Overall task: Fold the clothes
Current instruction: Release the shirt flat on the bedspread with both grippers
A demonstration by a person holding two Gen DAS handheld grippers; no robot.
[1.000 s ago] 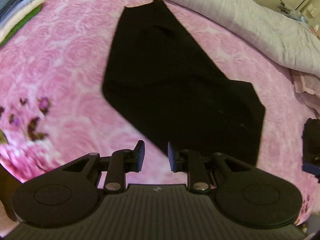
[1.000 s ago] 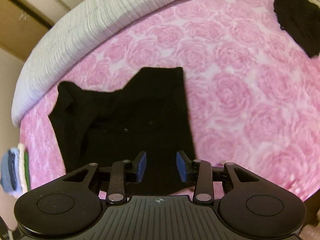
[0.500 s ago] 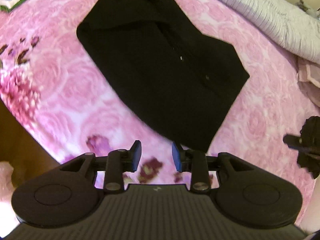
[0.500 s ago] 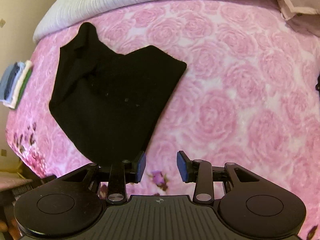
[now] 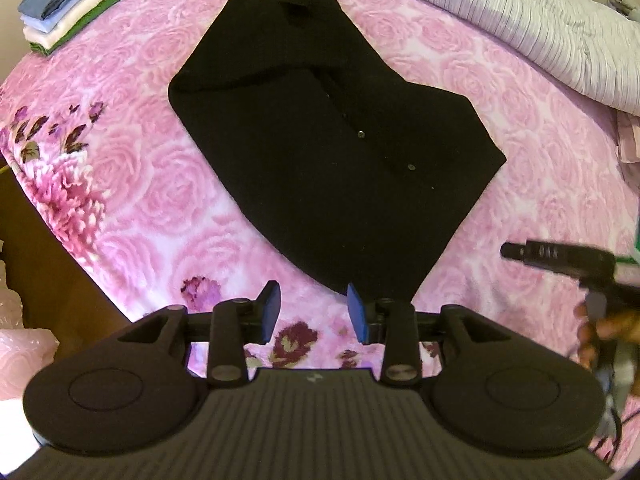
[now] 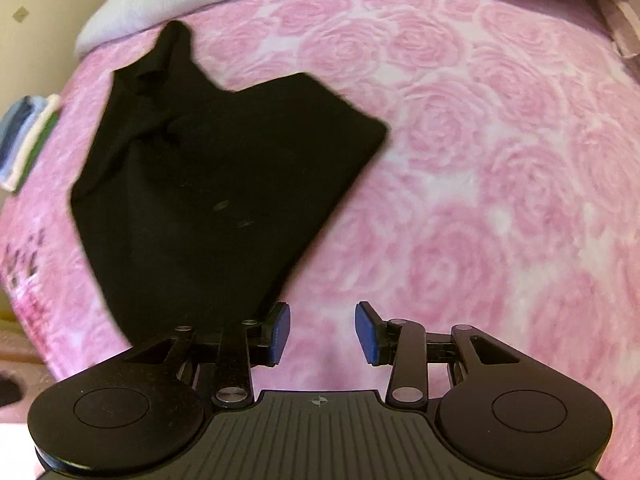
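2 empty, parted grippers, left [image 5: 312, 312] and right [image 6: 322, 332], just short of black garment's [image 5: 332, 152] near corner, left newly widened

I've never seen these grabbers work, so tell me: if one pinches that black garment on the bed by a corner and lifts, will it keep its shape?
Probably not. The black garment lies flat and thin on the pink bedspread with soft folds near its top, so it would likely droop and unfold. It looks light. Its small buttons add little stiffness.
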